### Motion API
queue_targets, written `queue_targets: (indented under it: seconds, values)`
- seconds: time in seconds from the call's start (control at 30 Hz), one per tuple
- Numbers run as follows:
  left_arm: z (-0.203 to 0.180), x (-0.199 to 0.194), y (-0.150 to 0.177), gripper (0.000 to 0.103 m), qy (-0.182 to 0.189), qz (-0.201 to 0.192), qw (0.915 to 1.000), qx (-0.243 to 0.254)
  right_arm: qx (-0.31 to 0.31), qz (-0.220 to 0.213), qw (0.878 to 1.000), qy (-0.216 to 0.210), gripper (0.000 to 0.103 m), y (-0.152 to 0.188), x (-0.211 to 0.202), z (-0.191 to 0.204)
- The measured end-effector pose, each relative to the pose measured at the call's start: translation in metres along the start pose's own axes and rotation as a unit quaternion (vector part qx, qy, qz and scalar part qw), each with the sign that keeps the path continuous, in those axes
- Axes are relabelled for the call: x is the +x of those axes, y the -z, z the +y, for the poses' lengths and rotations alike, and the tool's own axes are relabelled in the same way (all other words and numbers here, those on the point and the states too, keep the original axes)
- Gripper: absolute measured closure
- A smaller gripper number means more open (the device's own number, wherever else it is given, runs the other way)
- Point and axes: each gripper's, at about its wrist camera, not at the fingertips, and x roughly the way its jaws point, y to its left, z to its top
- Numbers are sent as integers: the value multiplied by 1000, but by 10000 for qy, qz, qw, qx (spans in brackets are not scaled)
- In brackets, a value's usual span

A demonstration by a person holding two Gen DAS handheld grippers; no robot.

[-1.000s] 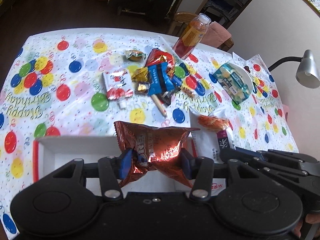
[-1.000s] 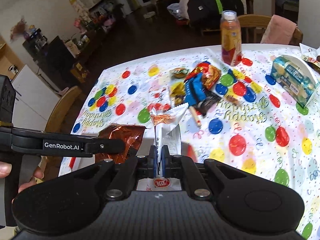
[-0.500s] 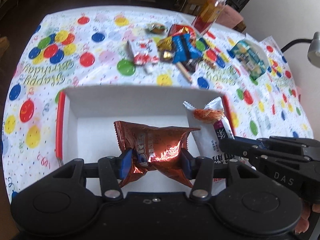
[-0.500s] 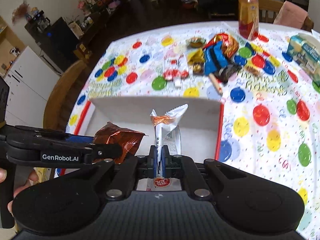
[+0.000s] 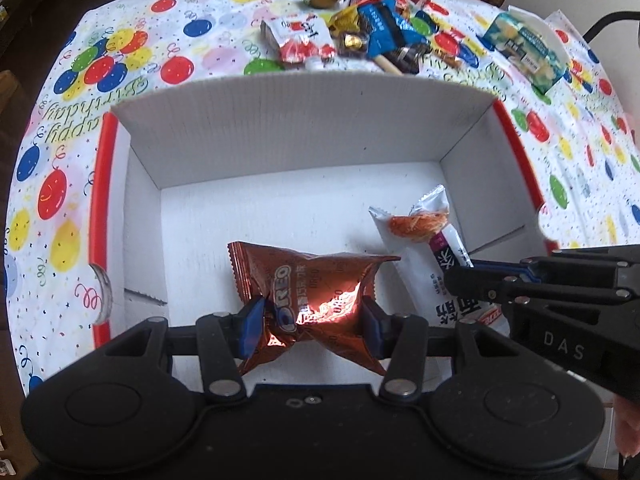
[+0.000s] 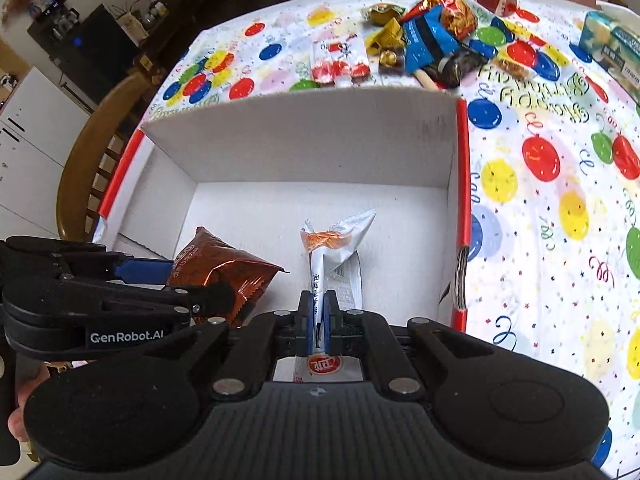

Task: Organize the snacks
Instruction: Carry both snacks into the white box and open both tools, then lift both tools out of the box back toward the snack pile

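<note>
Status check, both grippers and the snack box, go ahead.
Left gripper shut on Oreo packet. Right gripper shut on white snack packet. Both over the white box, nothing inside yet. Path clear; other snacks beyond box.

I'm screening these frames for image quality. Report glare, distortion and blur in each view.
Left wrist view: a bright specular glare burns out part of the print on the copper Oreo packet; fisheye bends the white box walls and the tablecloth edge; focus looks sharp. Right wrist view: same barrel distortion, even daylight, no strong glare; the white snack sachet is crisp, the room behind dimmer and softer.
</note>
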Motion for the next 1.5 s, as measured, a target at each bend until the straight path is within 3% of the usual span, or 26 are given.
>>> queue_targets:
  seconds: [0.67,0.77,1.0,1.37,1.5]
  values:
    - [-3,21,8,53,49,132,9999,33,55,146,9998,143,98,11,16,1]
    - [-3,21,8,49,24,96,9999,34,49,154,9997,182,98,11,16,2]
    - [-7,15,10,28,11,-16,10000,50,72,99,9998,124,98,10,9,0]
    - [-12,-20,8,22,124,-449,9989,58,-46,-295,9995,41,98,4,-35,5]
    - [-14,-39,2,17,134,-709,9974,93,-73,-522,9986,81,89,-3,-56,4]
